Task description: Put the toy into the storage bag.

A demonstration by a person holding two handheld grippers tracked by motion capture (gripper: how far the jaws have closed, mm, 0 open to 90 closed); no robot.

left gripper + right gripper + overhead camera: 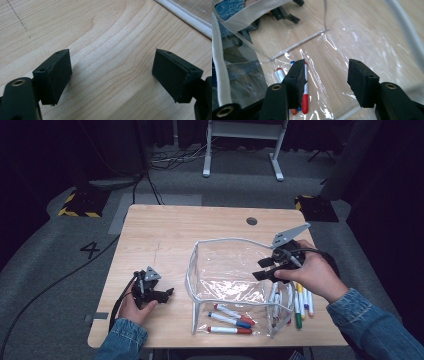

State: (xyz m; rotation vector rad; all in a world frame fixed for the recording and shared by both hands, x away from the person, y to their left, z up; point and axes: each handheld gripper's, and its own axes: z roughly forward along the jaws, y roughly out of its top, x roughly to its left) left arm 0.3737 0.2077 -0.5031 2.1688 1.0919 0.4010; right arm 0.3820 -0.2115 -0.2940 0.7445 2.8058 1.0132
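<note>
- Resting on the wooden table (150, 227) well to the left of the clear pouch (227, 270), the left gripper (167, 293) lies low in the person's left hand (131, 310) — its jaws stand apart with only bare wood between them, as the left gripper view shows.
- The clear pouch sits open at the middle of the table, its white-edged rim (225, 241) standing up; in the left gripper view a piece of that white edge (190, 18) crosses the top right corner.
- Inside the pouch, at its near end, lie three markers (231, 319) — red and blue caps show through the plastic.
- Over the pouch's right side hangs the right gripper (263, 269), in the person's right hand (312, 272); its jaws are parted and hold nothing, with the pouch floor beneath them.
- Just right of the pouch, loose markers (301, 302) lie on the table beside its wall.
</note>
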